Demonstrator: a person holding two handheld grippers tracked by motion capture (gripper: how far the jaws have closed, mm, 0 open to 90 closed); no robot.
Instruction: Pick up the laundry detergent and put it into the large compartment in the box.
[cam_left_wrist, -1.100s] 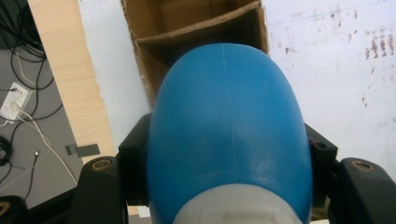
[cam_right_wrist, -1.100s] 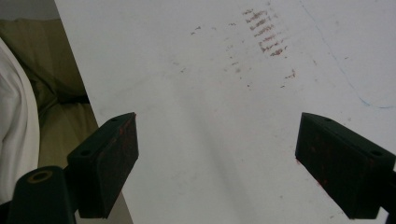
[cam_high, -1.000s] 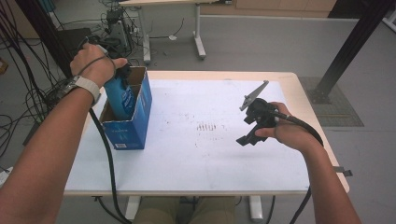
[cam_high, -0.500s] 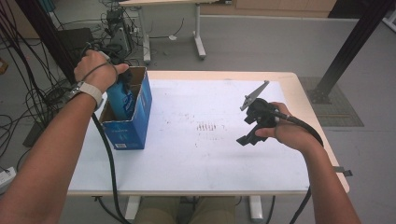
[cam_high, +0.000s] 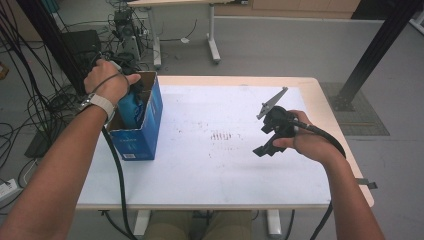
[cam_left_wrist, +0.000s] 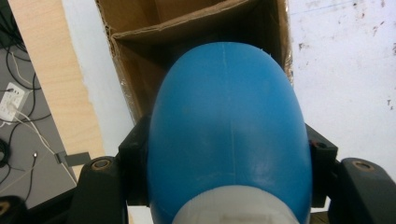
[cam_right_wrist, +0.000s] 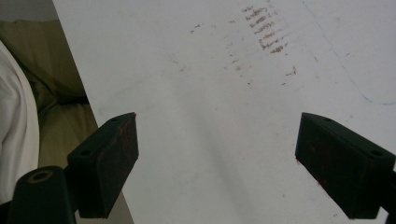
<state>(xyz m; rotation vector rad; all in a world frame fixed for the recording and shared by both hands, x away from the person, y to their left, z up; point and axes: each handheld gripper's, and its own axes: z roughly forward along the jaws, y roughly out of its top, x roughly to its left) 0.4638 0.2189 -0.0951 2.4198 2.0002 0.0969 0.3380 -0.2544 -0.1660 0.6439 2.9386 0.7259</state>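
Here blue bottle (cam_left_wrist: 229, 135) sits between box (cam_high: 150, 120) walls; table (cam_high: 225, 165) bare.

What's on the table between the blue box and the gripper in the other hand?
Nothing, only red-brown smudges on bare table between box and right gripper, in the high view.

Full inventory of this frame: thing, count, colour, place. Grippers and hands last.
blue bottle: 1, blue with a pale end, clamped in the left gripper, partly down inside the box
cardboard box: 1, blue outside and brown inside, open top, on the table's left edge
table: 1, white top with wood-coloured rim, some reddish scuff marks mid-table
second table: 1, pale legs, on the floor behind
cables: many, black, on the floor at left
left gripper: 1, black, shut on the blue bottle, over the box
right gripper: 1, black, jaws open and empty, above the table at right
hands: 2, one on each gripper, a watch on the left wrist
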